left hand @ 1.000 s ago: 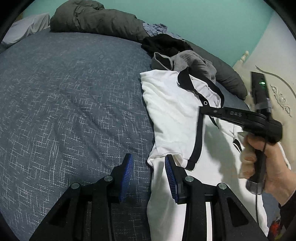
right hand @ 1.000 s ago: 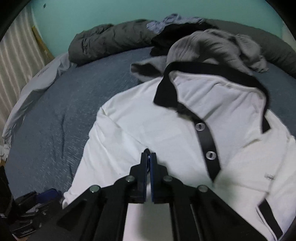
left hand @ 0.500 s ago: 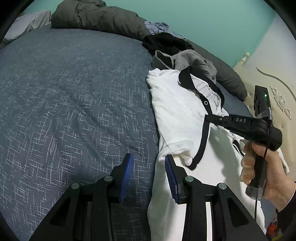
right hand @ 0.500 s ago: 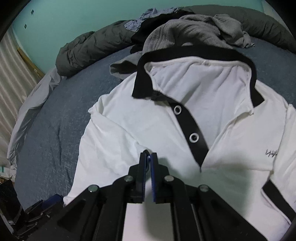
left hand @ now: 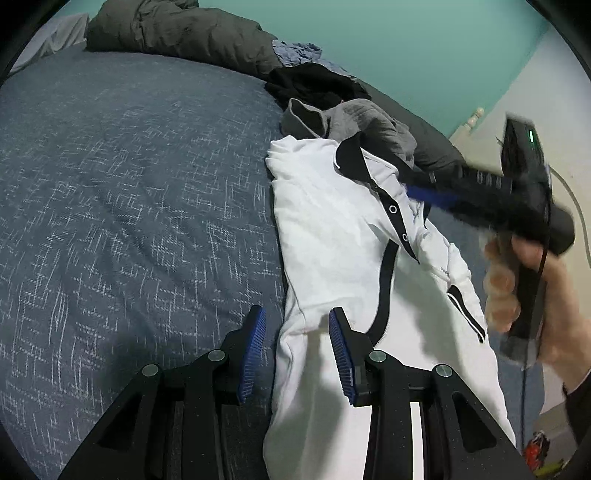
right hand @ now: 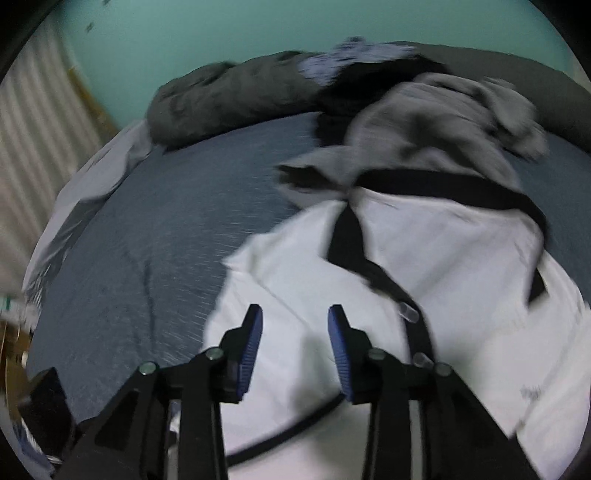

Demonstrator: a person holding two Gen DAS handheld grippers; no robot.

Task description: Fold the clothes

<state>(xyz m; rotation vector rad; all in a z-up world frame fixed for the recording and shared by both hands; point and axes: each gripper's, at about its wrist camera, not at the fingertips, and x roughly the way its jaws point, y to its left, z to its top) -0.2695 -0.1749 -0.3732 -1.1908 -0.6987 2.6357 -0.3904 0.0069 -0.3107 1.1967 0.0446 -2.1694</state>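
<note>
A white polo shirt (left hand: pixel 332 236) with a black collar and button placket lies face up on the blue bedspread (left hand: pixel 110 192); one black-edged sleeve is folded across its front. My left gripper (left hand: pixel 295 332) is open, low over the shirt's left edge, with a fold of white cloth between its fingers. A hand holds my right gripper (left hand: pixel 436 192), blurred, above the collar area. In the right wrist view the right gripper (right hand: pixel 295 325) is open over the white shirt (right hand: pixel 461 266), nothing between its blue pads (right hand: pixel 338 332).
A grey garment (left hand: pixel 369 122) and a black one (left hand: pixel 314 85) are heaped just beyond the collar. A dark grey duvet (left hand: pixel 184 33) runs along the teal wall. A cream headboard (left hand: pixel 491 122) stands at the right. Bare bedspread lies to the left.
My right gripper has gone from shut to open and swung up toward the collar. The left gripper has shifted right, so the shirt's edge now lies between its fingers.
</note>
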